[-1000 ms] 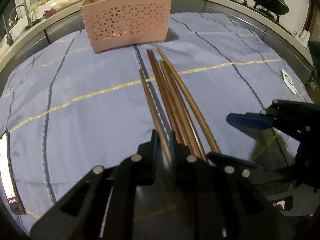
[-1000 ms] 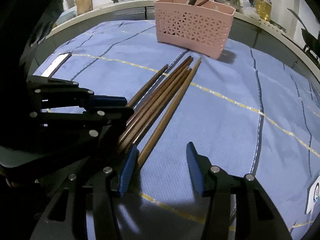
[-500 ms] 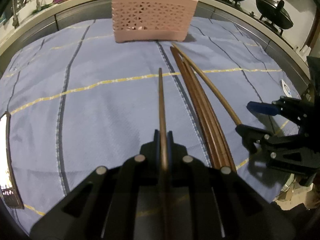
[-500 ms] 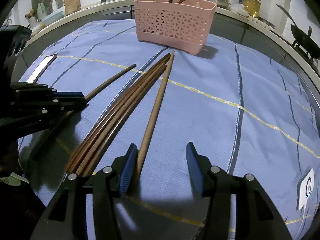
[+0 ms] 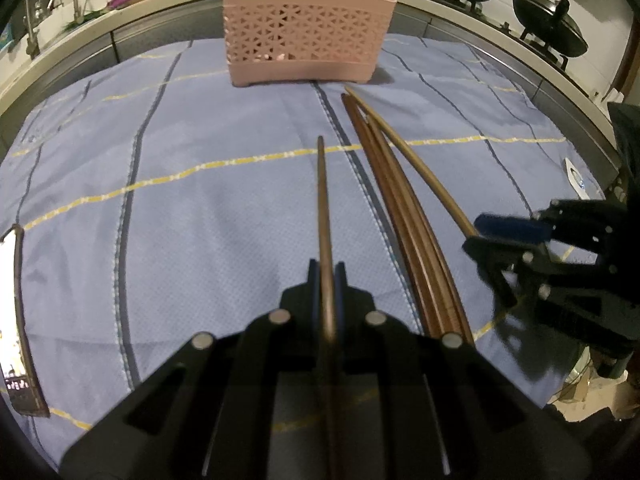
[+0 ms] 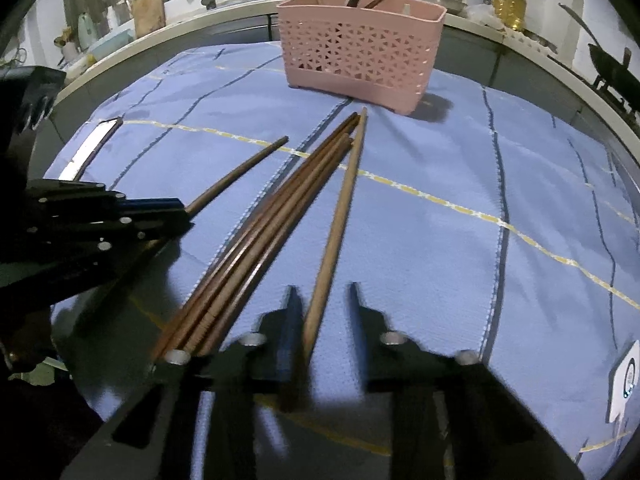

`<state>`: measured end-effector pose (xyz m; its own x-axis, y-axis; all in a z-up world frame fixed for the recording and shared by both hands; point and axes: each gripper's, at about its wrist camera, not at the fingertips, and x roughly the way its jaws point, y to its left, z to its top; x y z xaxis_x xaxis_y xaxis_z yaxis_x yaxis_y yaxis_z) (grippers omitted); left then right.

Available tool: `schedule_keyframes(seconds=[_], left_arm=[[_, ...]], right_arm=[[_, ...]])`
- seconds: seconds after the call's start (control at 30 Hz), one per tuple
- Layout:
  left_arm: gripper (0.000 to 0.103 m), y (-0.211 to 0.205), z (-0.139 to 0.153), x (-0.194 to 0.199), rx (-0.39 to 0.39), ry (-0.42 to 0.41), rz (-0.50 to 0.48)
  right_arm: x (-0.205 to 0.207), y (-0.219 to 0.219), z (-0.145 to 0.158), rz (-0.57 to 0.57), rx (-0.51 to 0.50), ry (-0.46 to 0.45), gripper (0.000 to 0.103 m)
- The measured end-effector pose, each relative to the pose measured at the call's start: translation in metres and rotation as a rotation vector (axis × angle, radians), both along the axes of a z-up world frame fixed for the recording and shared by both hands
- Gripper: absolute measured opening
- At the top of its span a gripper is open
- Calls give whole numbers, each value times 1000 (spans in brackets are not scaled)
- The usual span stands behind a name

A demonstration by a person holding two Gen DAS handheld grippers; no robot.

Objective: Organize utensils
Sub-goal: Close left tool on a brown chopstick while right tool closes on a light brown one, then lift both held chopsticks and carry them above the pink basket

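A pink slotted basket (image 5: 308, 40) (image 6: 360, 52) with several utensils in it stands at the far side of the blue striped cloth (image 5: 200, 200). My left gripper (image 5: 326, 276) (image 6: 176, 212) is shut on one dark brown chopstick (image 5: 323, 192) (image 6: 236, 176), which points toward the basket. Several dark chopsticks (image 5: 400, 208) (image 6: 272, 232) lie bunched to its right. A lighter chopstick (image 5: 416, 168) (image 6: 340, 208) lies beside them. Its near end sits between the jaws of my right gripper (image 6: 324, 304) (image 5: 480, 236), which are closing, blurred, with a gap still showing.
A flat dark-edged device (image 5: 16, 320) (image 6: 92, 148) lies at the cloth's left edge. A white tag (image 5: 574, 174) (image 6: 624, 380) lies at its right edge. Behind the counter are black woks (image 5: 552, 28) on a stove and a tap (image 5: 30, 28) by a sink.
The left gripper has drawn its dark chopstick leftward, away from the bunch. The right gripper's jaws have narrowed around the lighter chopstick.
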<state>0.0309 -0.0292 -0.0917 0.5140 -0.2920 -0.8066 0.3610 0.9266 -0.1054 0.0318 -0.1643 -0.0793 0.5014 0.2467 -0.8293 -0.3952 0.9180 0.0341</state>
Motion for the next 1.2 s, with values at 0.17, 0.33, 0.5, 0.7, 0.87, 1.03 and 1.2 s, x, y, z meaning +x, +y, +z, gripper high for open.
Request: schedule_keyframes(seconds=[0.17, 0.33, 0.5, 0.7, 0.87, 1.03, 1.2], left_arm=[[7, 9, -1, -1, -33, 14, -8], [7, 24, -2, 0, -101, 47, -12], [7, 35, -4, 7, -182, 102, -7], [8, 28, 0, 20, -153, 110, -9], [27, 13, 6, 36, -86, 87, -30], [28, -3, 6, 47, 9, 41, -49], [28, -10, 6, 50, 51, 14, -51]], right_arm=[[-2, -19, 0, -47, 22, 29, 8], [-9, -28, 0, -46, 18, 53, 8], [-5, -28, 0, -41, 29, 63, 8], [11, -24, 1, -34, 36, 67, 8], [31, -18, 3, -17, 33, 80, 9], [61, -10, 6, -9, 28, 94, 9], [93, 0, 8, -1, 25, 92, 9]])
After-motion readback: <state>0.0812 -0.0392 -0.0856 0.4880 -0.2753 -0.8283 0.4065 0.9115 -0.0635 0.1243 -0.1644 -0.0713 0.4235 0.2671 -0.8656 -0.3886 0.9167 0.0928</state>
